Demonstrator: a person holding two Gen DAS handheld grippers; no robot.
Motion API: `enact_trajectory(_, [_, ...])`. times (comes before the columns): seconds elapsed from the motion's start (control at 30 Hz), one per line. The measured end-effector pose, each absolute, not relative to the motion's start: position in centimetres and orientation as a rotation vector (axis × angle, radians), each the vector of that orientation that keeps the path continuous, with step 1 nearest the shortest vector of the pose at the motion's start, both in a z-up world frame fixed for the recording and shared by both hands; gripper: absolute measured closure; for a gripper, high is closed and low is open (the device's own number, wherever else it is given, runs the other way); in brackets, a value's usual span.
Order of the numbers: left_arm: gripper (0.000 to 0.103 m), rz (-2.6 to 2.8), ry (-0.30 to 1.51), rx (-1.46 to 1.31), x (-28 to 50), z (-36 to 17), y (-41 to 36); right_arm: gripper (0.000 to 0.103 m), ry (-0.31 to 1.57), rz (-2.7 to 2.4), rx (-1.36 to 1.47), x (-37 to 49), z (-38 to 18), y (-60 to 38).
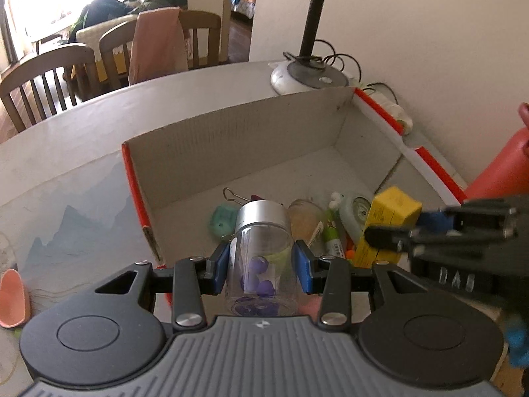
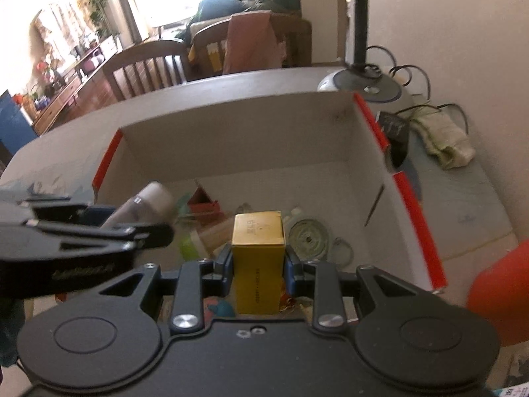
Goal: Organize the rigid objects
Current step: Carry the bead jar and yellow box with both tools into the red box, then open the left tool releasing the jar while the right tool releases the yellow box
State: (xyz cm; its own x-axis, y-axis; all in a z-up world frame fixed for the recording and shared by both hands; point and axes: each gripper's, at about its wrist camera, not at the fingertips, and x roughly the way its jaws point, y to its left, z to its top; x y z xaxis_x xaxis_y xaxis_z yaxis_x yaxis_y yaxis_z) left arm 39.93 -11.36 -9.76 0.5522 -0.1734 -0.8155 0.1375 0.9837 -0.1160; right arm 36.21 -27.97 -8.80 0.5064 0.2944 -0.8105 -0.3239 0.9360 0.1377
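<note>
Jaws of left gripper (image 1: 261, 266) clamp a clear jar (image 1: 261, 258) with silver lid and purple pieces inside, over the near edge of the cardboard box (image 1: 238, 139); right gripper's yellow carton (image 1: 390, 221) alongside.

Right wrist view: right gripper (image 2: 258, 266) pinches the yellow carton upright over the box's near edge, clutter beneath.

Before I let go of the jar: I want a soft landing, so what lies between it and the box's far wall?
In the left wrist view, beyond the jar lie a green piece and a wire clip; past them, bare box floor.
</note>
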Motion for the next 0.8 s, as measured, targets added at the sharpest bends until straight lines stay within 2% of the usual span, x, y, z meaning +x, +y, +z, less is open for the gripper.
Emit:
enact_trajectory(0.53, [0.063,-0.171,1.028,-0.060,42.4,-11.9,-12.4,0.075,1.022,0.422,-0.101,37.4,-10.9,-27.1])
enact_trajectory(0.8, [0.063,-0.181,1.041,-0.077,42.0,-11.9,-12.5,0.070,1.029,0.401,-0.099,37.1,-11.5,-27.9])
